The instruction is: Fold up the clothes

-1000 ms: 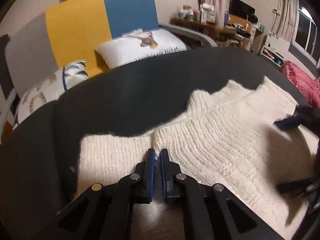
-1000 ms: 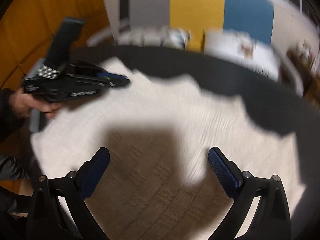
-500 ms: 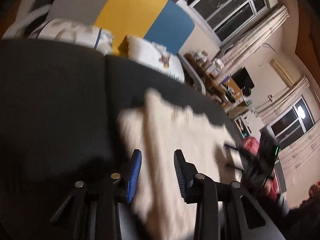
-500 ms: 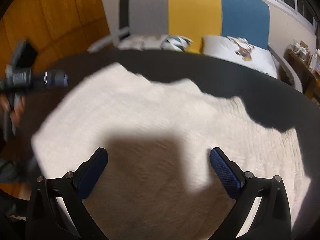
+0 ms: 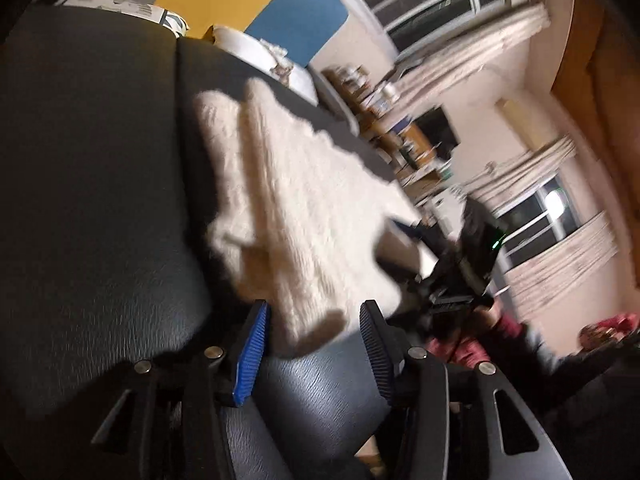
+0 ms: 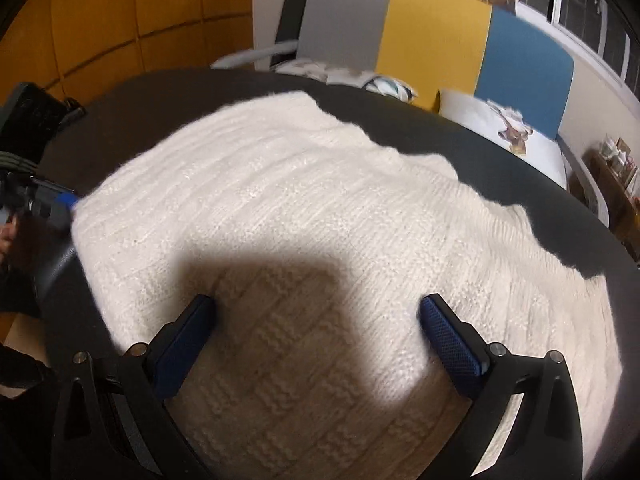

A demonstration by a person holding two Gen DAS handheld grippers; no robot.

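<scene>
A cream knitted sweater (image 6: 320, 200) lies spread flat on a dark leather-like surface (image 5: 100, 200). In the left wrist view its near corner (image 5: 308, 320) lies loose between the blue pads (image 5: 252, 344). My left gripper (image 5: 314, 344) is tilted and its jaws are opening, with the pads clear of the knit. It also shows at the sweater's left edge in the right wrist view (image 6: 60, 204). My right gripper (image 6: 320, 340) hangs wide open over the sweater's near part and casts a shadow on it. Nothing is held.
Behind the surface stands a sofa with a grey, yellow and blue back (image 6: 432, 40) and white cushions (image 6: 508, 128). A cluttered desk (image 5: 384, 96), windows and curtains are at the far right. A person's hand (image 6: 8, 236) holds the left gripper.
My left gripper was shut at a fold of the sweater. It has opened, rolled and swung back to the sweater's corner. My right gripper drifted a little over the sweater and stays open.
</scene>
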